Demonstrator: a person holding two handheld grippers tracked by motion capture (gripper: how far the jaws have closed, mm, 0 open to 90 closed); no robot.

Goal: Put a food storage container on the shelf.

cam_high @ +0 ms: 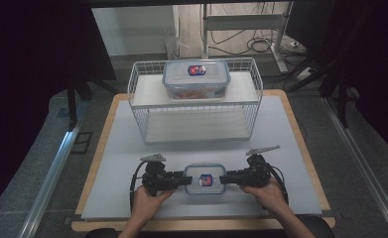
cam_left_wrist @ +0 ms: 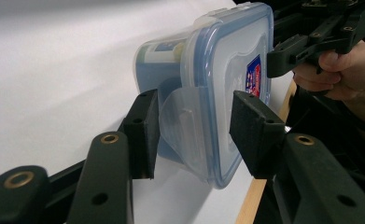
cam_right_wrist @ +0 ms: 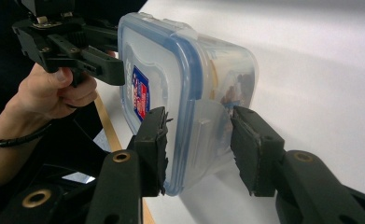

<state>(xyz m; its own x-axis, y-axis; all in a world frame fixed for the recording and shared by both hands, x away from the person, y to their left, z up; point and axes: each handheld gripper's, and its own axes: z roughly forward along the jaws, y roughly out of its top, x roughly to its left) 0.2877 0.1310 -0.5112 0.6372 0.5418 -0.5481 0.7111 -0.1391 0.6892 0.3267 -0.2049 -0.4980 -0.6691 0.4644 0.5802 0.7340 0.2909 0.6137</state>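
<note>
Item: small clear plastic box with blue-rimmed clip lid point(cam_high: 205, 179), on the table between left tool point(cam_high: 185, 178) and right tool point(cam_high: 223, 179), each straddling an end latch, pads apparently not yet biting; advise closing both evenly, then lifting level.

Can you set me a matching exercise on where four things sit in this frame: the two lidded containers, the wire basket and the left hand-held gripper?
Things:
1. small container
2. large container
3. wire basket
4. left hand-held gripper

Places:
A. on the shelf inside the basket
B. at the far half of the table, beyond both hands
C. near the front edge of the table, between the two hand-held grippers
D. at the small container's left end, jaws either side of the lid's latch flap

Pairs: 1-C, 2-A, 3-B, 4-D
</note>
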